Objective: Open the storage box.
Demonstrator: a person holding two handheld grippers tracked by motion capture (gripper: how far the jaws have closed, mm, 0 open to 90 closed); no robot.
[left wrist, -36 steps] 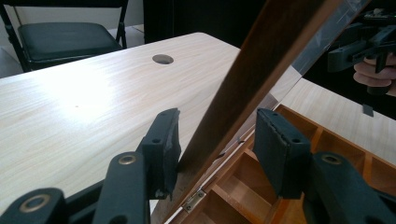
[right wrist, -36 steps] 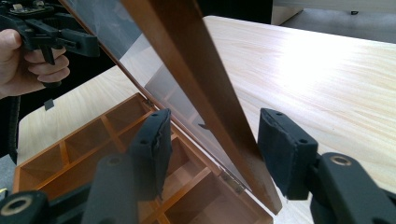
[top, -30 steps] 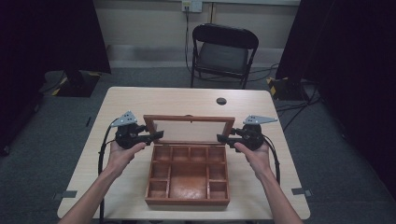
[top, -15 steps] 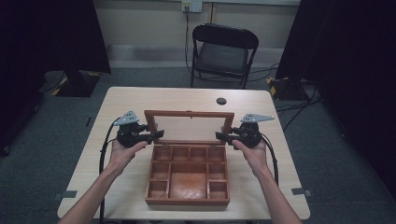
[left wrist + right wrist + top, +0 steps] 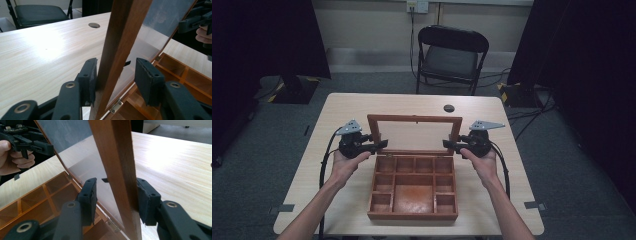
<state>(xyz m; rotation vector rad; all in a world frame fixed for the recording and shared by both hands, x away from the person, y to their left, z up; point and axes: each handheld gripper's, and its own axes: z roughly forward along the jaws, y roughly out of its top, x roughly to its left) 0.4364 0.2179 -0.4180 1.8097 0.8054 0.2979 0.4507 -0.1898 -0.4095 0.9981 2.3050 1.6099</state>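
— Lid [image 5: 414,134] where?
— Upright between both grippers, hinged behind the box [image 5: 413,189] on the worktop [image 5: 337,107].
— Left gripper [image 5: 115,75]?
— Wide, straddling the lid's side rail, one pad touching.
— Right gripper [image 5: 116,195]?
— Same: wide around the opposite rail.
— Handling?
— Stiff wood frame, probably light; clear pane likely fragile. Best held by the rails, never the pane.
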